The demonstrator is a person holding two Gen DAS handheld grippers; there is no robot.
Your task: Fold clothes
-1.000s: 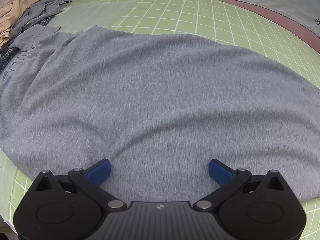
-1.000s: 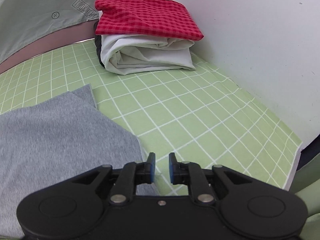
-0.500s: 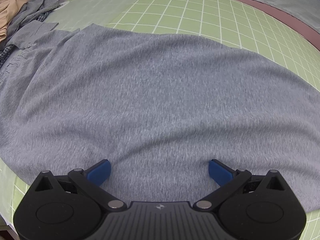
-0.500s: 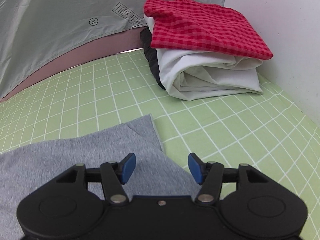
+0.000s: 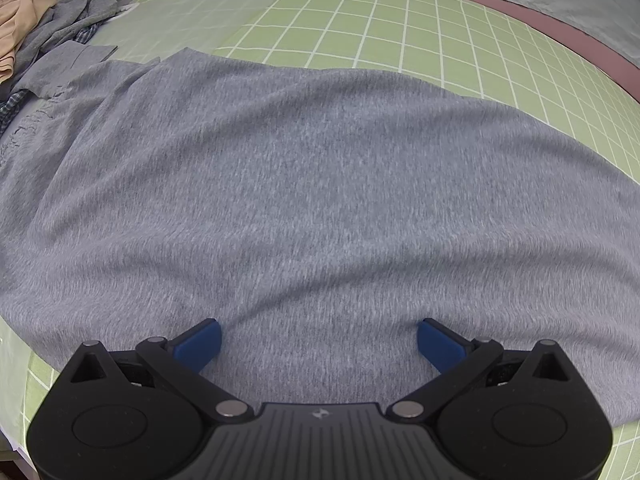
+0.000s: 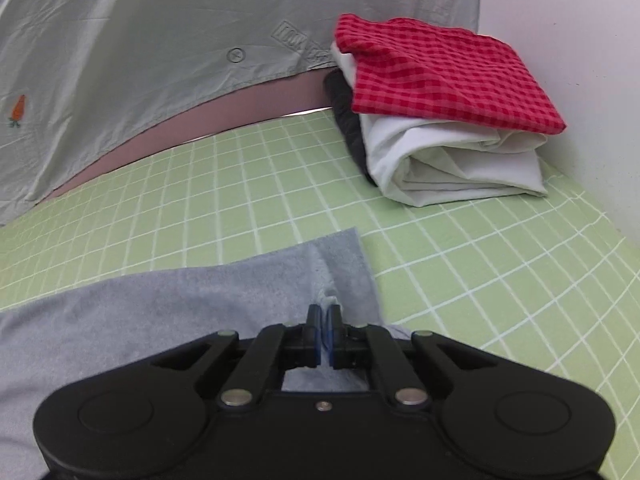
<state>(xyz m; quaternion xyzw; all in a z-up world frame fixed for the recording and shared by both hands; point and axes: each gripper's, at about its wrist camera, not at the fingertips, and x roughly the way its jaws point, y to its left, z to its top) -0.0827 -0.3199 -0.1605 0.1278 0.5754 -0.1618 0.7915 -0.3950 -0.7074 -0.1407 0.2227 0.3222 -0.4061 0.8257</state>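
right wrist view: my right gripper (image 6: 325, 322) pinched on corner of grey t-shirt (image 6: 160, 308), flat on green grid mat (image 6: 480, 248). my left gripper (image 5: 318, 334) spread wide, empty, over shirt. folded stack (image 6: 440, 120) done; this shirt unfolded, unsorted pile (image 5: 36, 40) waits.

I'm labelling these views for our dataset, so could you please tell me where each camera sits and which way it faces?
Left wrist: sits on the left gripper, looking forward across the spread grey shirt; its blue fingers stand wide apart.
Right wrist: sits on the right gripper, facing a folded stack topped by the red checked cloth; its fingers pinch the shirt's edge.
Shared: the grey shirt and the green grid mat.
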